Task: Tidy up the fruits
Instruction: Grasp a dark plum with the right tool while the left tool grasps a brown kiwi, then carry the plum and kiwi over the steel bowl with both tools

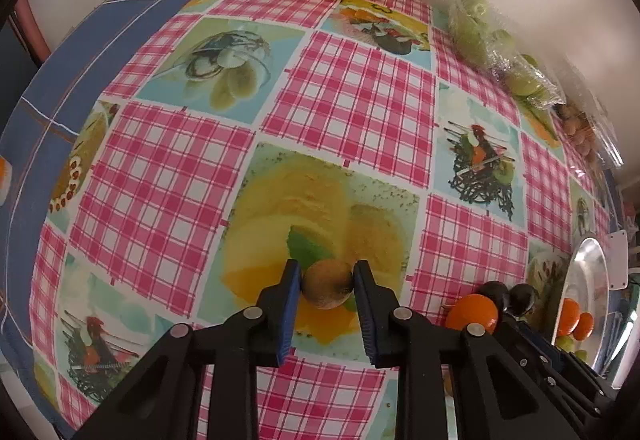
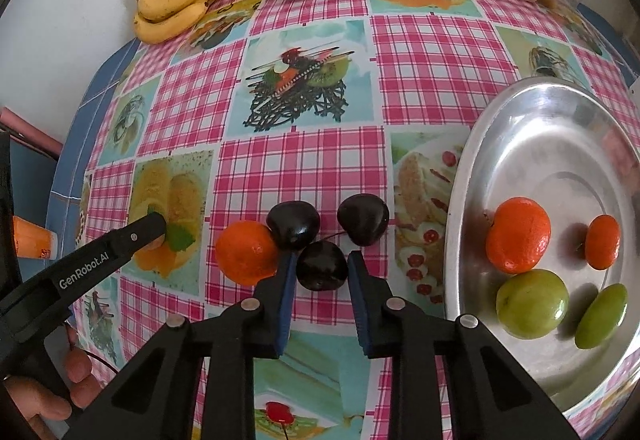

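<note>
Checked oilcloth [image 1: 352, 88]: your left gripper [image 1: 327, 282] clamps the kiwi [image 1: 327, 283], right gripper [image 2: 322, 266] clamps a cherry [image 2: 322, 265]; round fruit may squirt free.

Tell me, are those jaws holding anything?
Left gripper pinches a small brown fruit by its sides; right gripper pinches a dark cherry likewise.

One legible marking is recorded: the brand text "GenRobot.AI", printed in pale letters along the black arm of the left gripper [image 2: 154, 236], as seen in the right wrist view. The lettering is located left of the lone orange [image 2: 246, 252] lying on the tablecloth. Faint dark printing is noted on an orange object [image 2: 32, 240] at the frame edge, further left of that orange; it cannot be read. No readable text is found in the left wrist view.
</note>
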The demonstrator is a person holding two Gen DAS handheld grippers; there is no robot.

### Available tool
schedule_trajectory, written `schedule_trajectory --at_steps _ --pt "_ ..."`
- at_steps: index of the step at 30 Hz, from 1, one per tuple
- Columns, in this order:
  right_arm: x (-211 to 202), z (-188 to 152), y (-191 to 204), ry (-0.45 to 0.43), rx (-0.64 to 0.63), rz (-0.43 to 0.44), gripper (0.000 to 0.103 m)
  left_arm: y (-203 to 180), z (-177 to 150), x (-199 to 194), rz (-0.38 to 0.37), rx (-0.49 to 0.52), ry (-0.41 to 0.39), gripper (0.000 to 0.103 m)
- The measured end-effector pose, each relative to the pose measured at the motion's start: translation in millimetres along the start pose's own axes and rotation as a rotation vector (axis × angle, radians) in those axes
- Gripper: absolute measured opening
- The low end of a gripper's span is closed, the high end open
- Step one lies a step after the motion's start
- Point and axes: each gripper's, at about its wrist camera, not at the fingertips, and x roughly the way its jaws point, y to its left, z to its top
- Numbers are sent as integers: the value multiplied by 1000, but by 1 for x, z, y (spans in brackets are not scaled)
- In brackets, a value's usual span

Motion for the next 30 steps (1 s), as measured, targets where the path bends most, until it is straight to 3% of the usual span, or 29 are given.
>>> schedule_trajectory --at_steps 16,30 --pt "-47 4 -4 -110 20 53 27 -8 5 -45 -42 20 -119 29" --pt "-54 3 -29 -96 97 77 27 -36 -2 -57 -11 90 -147 29"
